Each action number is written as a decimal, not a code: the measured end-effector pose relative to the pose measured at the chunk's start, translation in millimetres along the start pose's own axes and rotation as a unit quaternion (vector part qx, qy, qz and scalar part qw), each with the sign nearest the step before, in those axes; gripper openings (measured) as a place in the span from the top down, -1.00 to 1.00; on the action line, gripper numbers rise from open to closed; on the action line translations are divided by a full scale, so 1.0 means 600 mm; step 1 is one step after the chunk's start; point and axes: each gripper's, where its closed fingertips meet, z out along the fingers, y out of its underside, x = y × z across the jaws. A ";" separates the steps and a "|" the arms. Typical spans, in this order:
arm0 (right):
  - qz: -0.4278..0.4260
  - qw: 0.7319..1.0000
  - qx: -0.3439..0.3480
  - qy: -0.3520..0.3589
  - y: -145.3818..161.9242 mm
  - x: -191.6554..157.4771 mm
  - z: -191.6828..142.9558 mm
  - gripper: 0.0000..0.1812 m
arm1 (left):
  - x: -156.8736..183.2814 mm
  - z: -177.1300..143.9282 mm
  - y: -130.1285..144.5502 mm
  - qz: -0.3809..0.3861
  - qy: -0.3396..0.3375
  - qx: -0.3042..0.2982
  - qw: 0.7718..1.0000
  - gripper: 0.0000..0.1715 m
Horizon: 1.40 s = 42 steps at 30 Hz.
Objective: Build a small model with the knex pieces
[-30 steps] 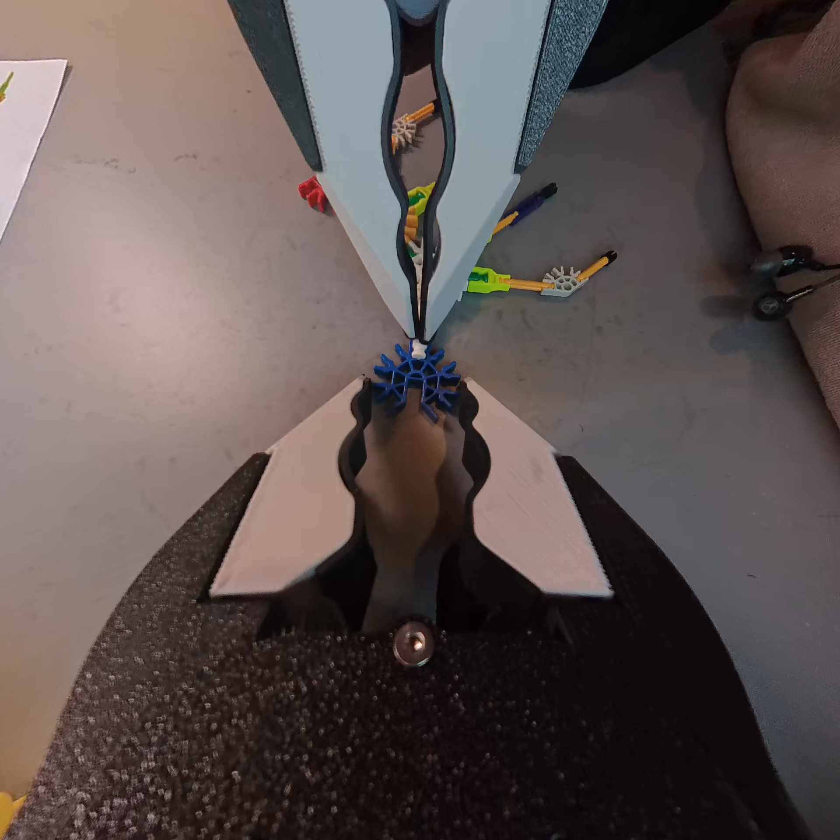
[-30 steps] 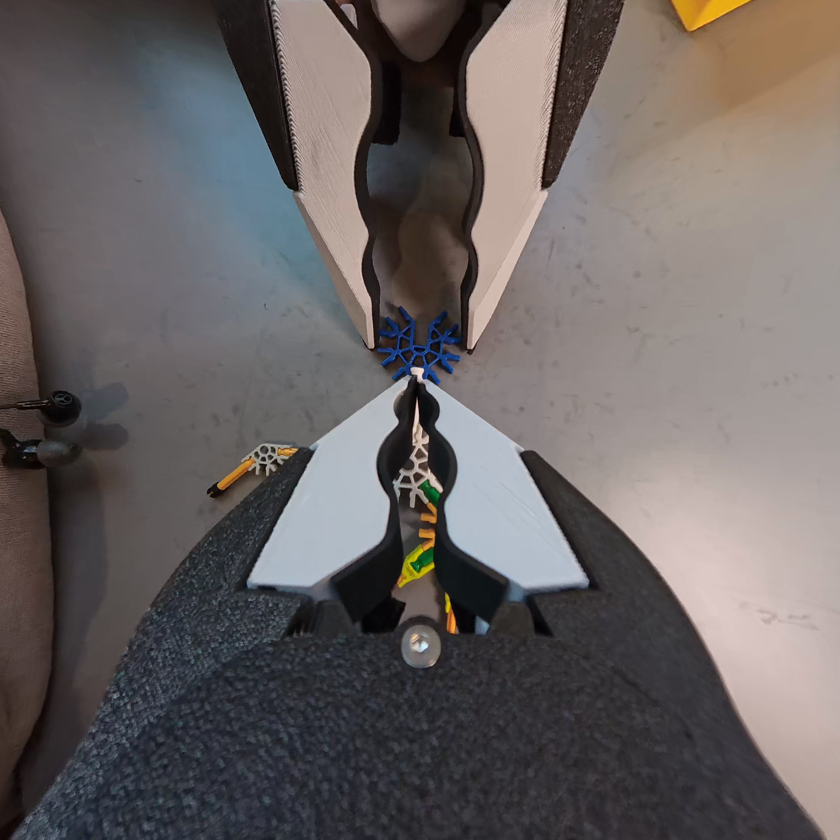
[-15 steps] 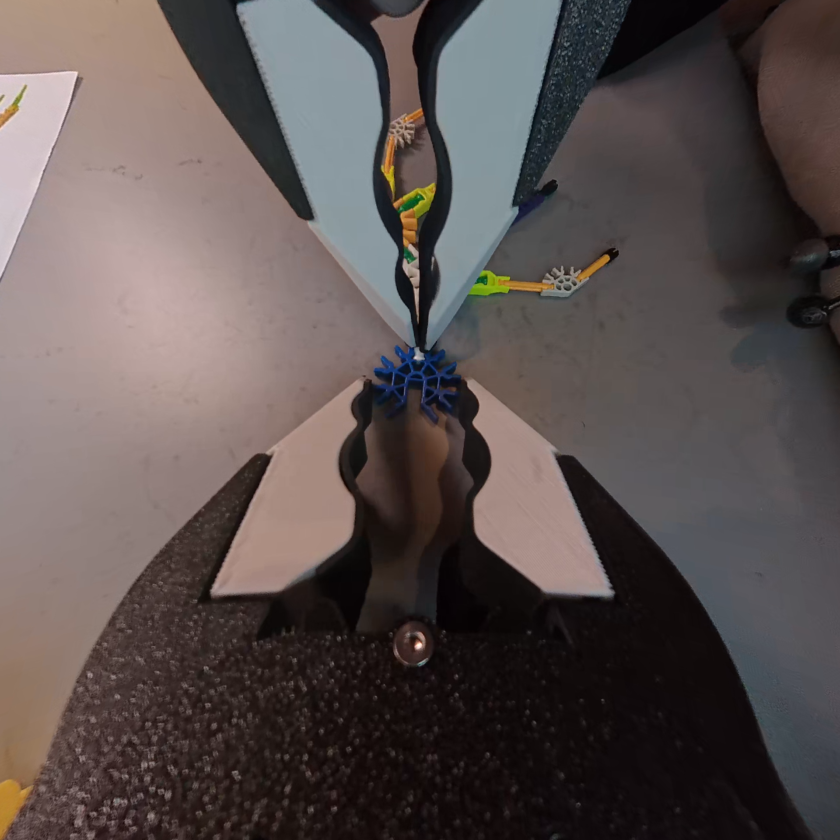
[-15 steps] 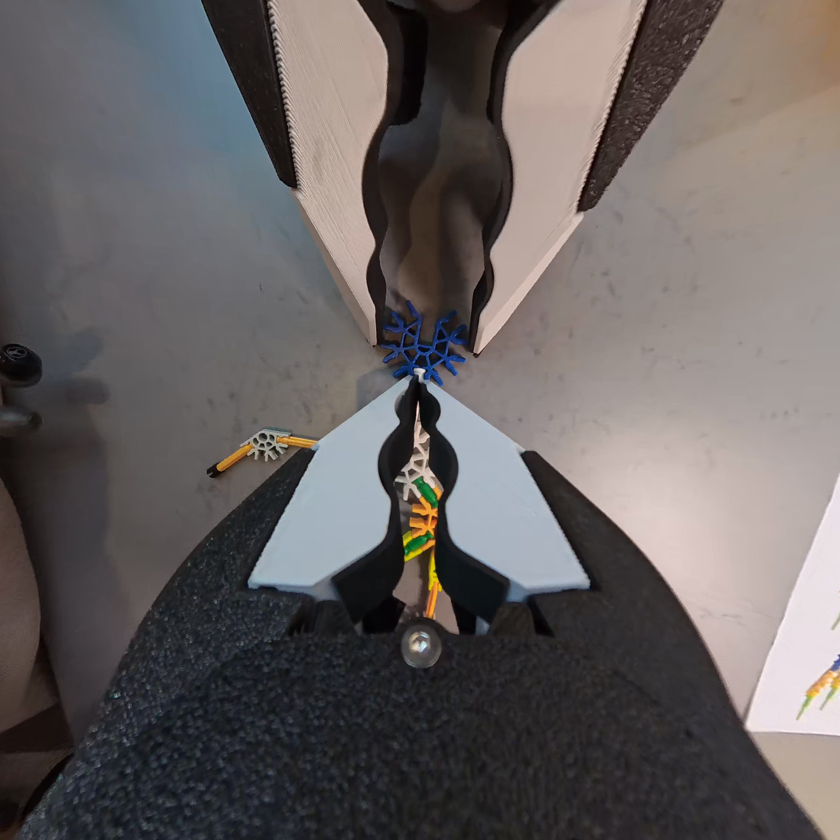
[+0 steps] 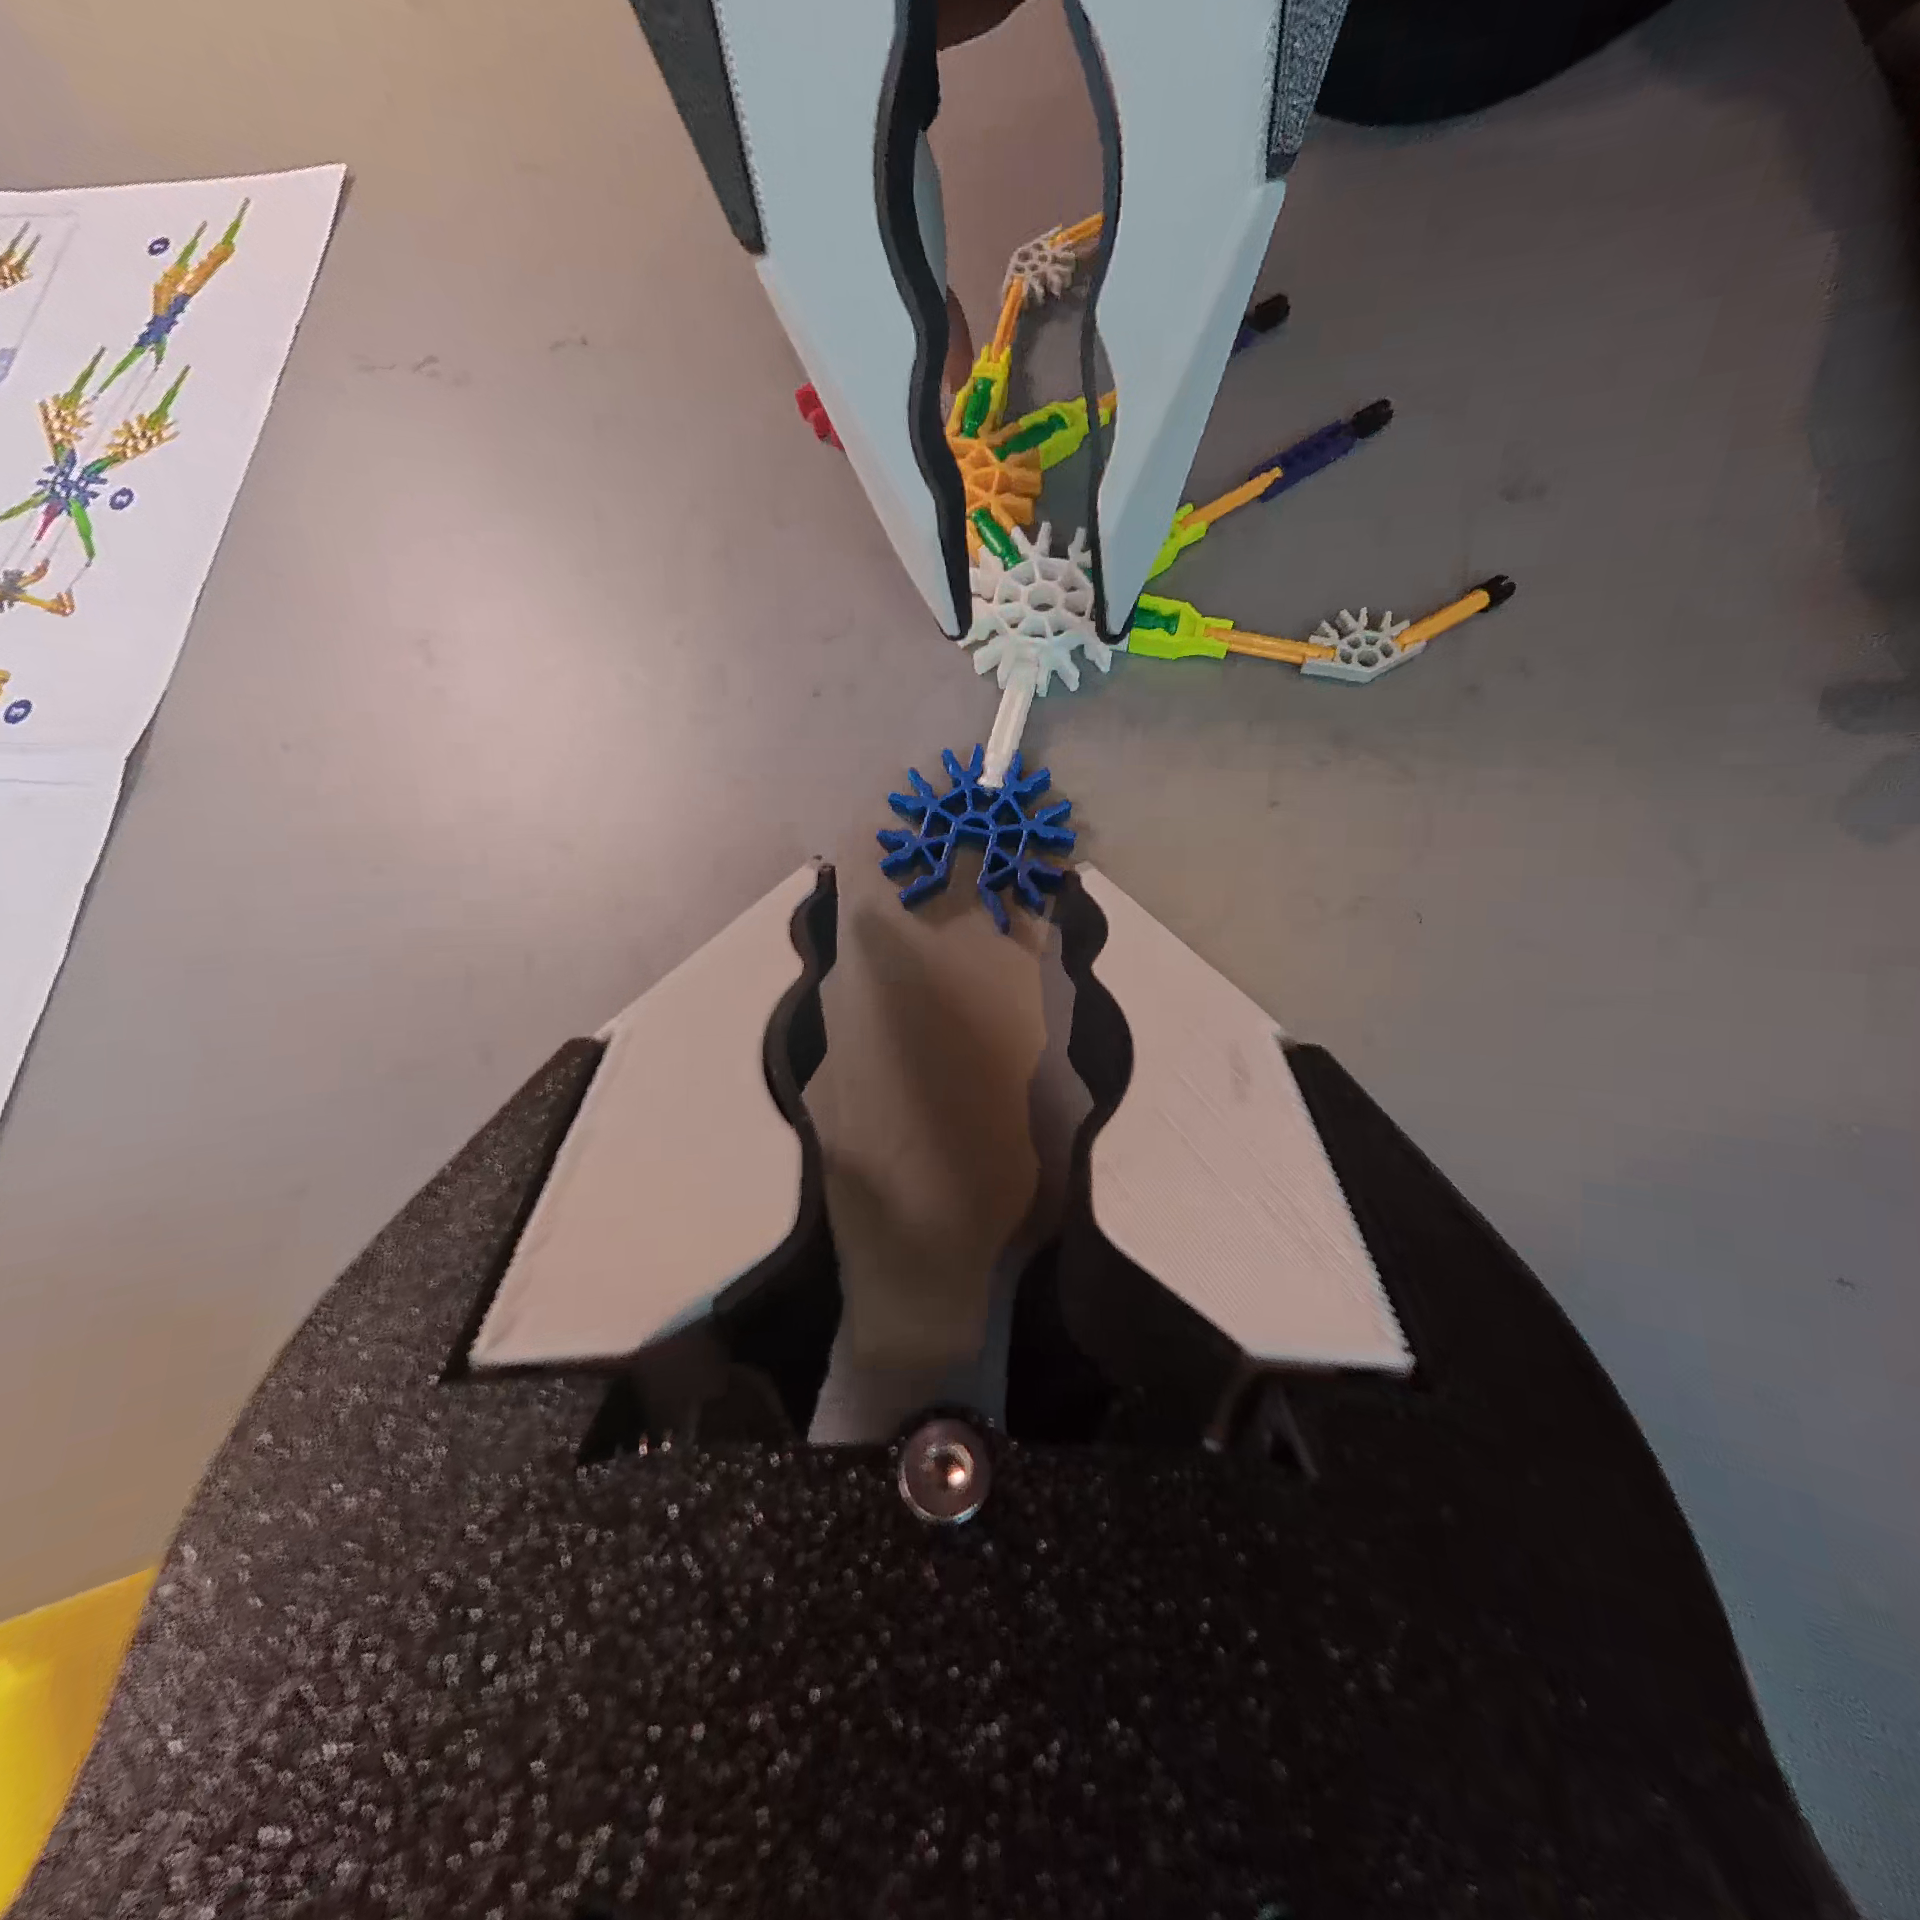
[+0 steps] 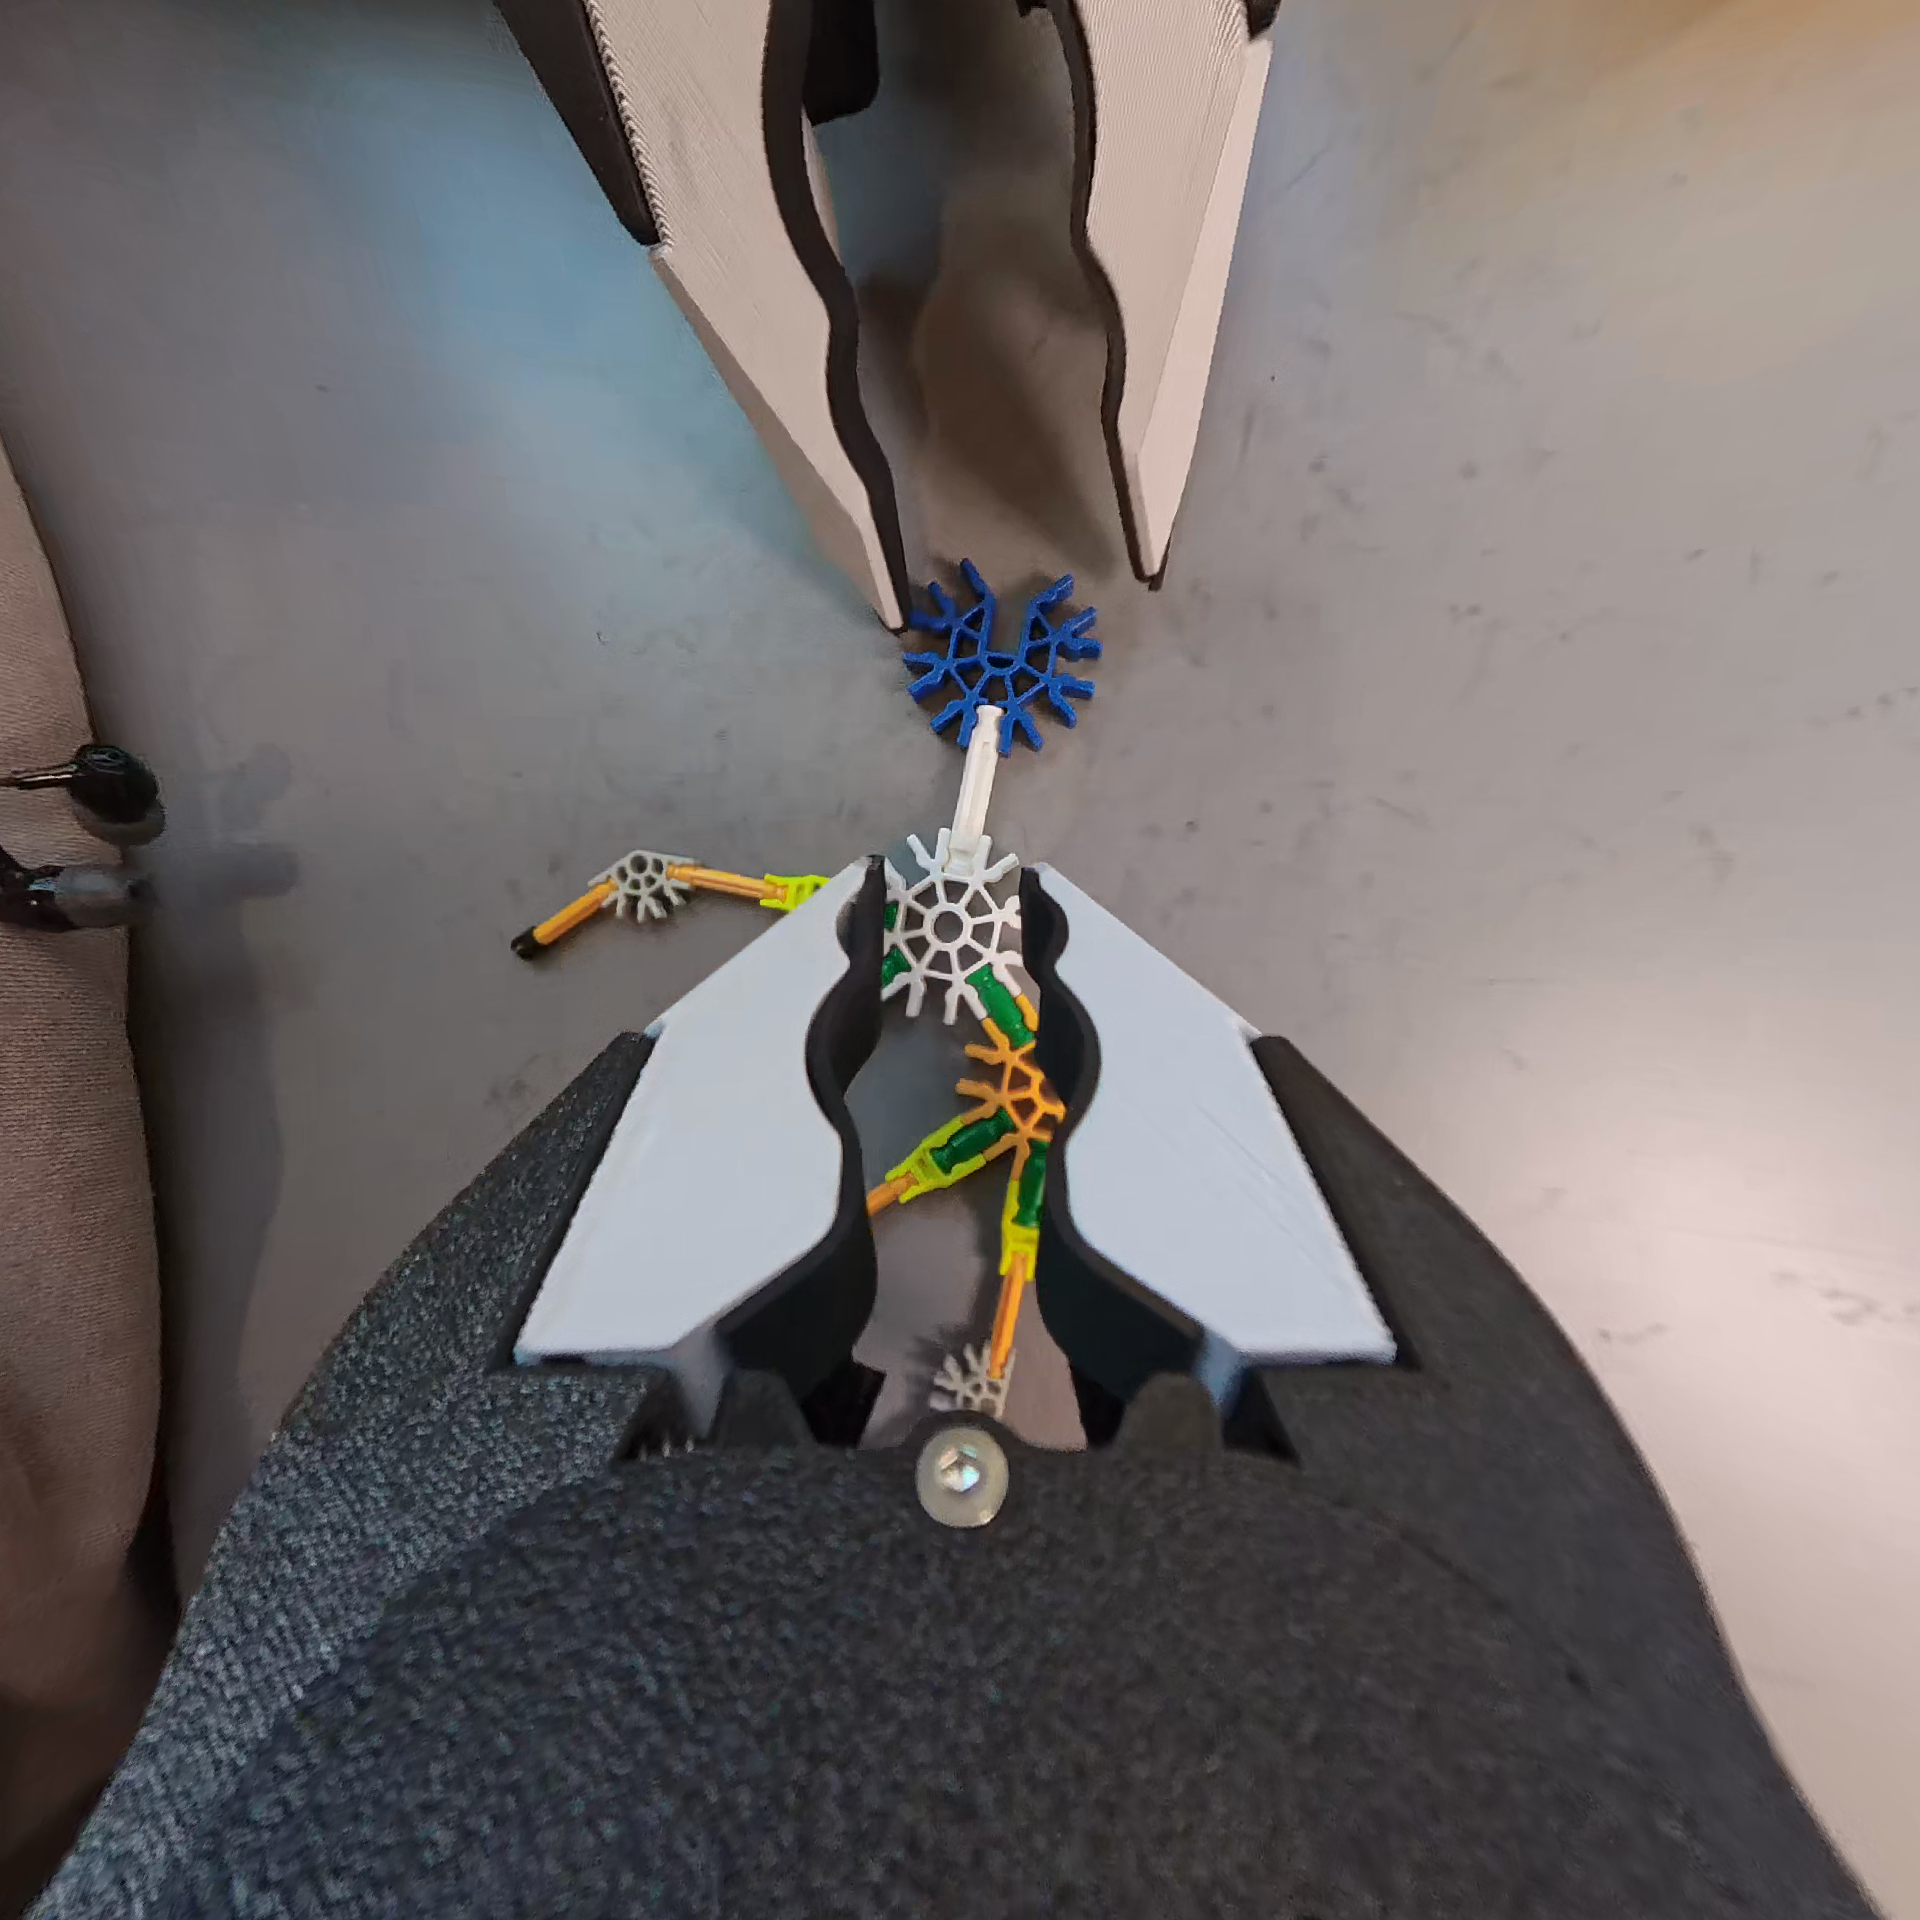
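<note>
Construction-toy assembly, flat on grey table (image 5: 416, 935), lying between two facing grippers. Left gripper (image 5: 945, 894): fingers spread, blue snowflake connector (image 5: 977, 831) just beyond its tips, apparently released. Right gripper (image 6: 951, 883): spread, flanking white round connector (image 6: 948, 930). White rod (image 6: 977, 790) joins both connectors. Orange hub (image 6: 1013, 1086) and green-yellow rods trail behind.

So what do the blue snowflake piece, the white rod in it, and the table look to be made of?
Blue snowflake piece: likely moulded hard plastic, going by its even colour, thin crisp spokes and slight sheen. White rod: the same sort of plastic, smooth and opaque. Table: a matt grey surface with faint scuffs, perhaps laminate or coated board; the pictures leave that open.
</note>
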 end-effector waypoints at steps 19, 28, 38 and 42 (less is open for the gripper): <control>-0.057 0.995 0.068 -0.035 0.067 0.009 -0.057 0.61 | -0.031 -0.027 -0.003 -0.093 -0.050 0.041 0.994 0.64; -0.088 0.994 0.049 -0.032 0.067 -0.001 -0.031 0.67 | -0.020 0.004 0.001 -0.091 -0.052 0.004 0.995 0.62; -0.087 0.994 0.058 -0.029 0.068 0.007 -0.033 0.73 | -0.014 0.005 0.002 -0.090 -0.048 0.002 0.995 0.75; -0.076 0.993 0.089 -0.034 0.057 0.007 -0.045 0.64 | -0.014 0.002 0.004 -0.092 -0.050 0.001 0.995 0.75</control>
